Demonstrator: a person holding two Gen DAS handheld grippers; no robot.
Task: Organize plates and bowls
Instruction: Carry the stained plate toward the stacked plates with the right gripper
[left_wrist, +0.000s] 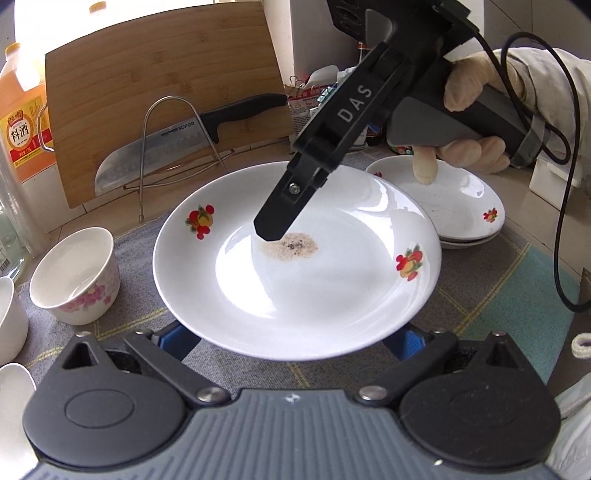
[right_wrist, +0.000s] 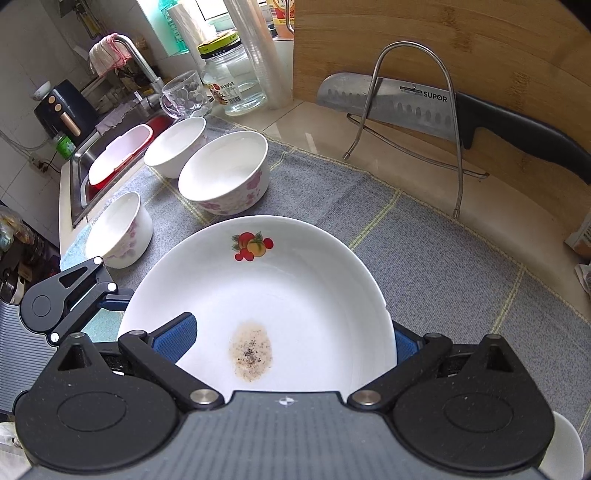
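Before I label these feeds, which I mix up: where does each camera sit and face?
Left wrist: on the left gripper, facing across the plate to the cutting board; own fingers, the right gripper and its gloved hand show.
Right wrist: on the right gripper, facing the bowls and sink; own fingers show.
Shared: plate, knife, cutting board.

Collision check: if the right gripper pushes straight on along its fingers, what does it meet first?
The plate: one finger of the right gripper is already at its well beside the brown stain, apparently touching.
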